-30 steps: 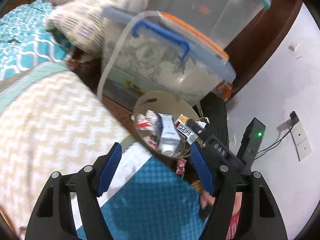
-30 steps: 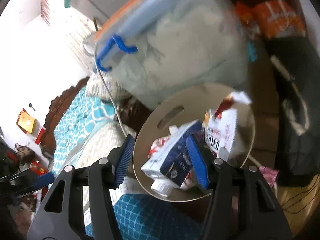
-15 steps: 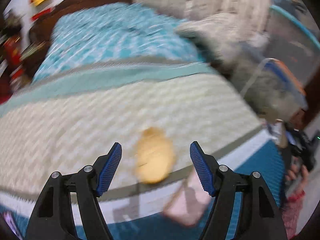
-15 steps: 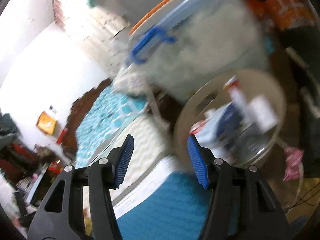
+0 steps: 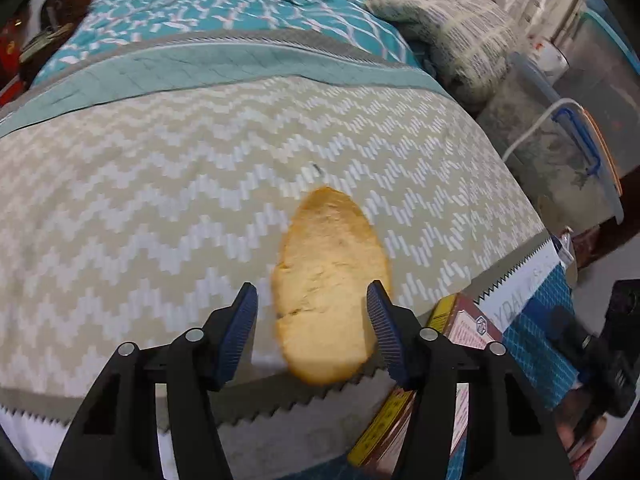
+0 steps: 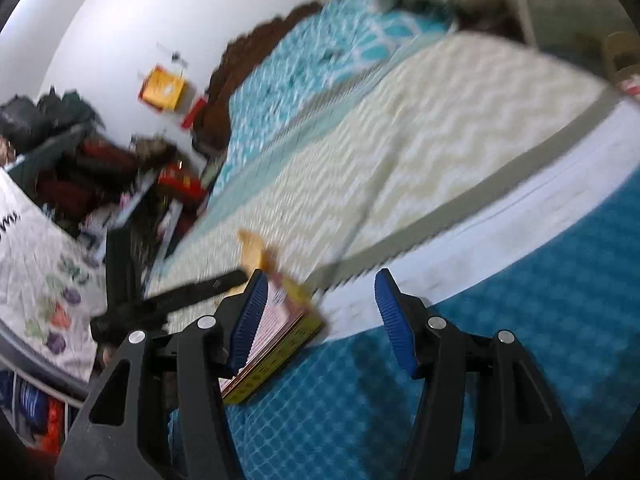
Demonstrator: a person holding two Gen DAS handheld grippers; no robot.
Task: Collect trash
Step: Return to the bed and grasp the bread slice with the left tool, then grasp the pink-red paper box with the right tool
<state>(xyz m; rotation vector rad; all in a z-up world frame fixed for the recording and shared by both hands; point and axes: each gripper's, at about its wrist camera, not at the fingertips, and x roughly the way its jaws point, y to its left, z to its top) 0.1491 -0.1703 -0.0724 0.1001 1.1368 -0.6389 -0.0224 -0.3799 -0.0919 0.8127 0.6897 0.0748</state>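
Observation:
A yellow-brown oval piece of trash, like a bread slice [image 5: 328, 280], lies on the beige zigzag bedspread [image 5: 160, 200]. My left gripper [image 5: 312, 320] is open just before its near end, one finger on each side, not touching. A flat pink and yellow carton [image 5: 452, 344] lies beside it at the bed edge; it shows in the right wrist view [image 6: 280, 332] too. My right gripper [image 6: 320, 316] is open and empty over the teal mat [image 6: 440, 380], its left finger next to the carton. The left gripper's dark body [image 6: 172, 300] shows at left there.
A patterned pillow [image 5: 452, 36] and clear storage boxes with a blue handle [image 5: 576, 136] stand right of the bed. The beige trash bin's rim [image 6: 620, 56] is at the right wrist view's far right. Cluttered shelves [image 6: 80, 160] stand beyond the bed.
Both grippers swung away from the trash bin towards the bed. The left gripper has come close to the yellow-brown piece, now sharp between its fingers. The right wrist view is still blurred.

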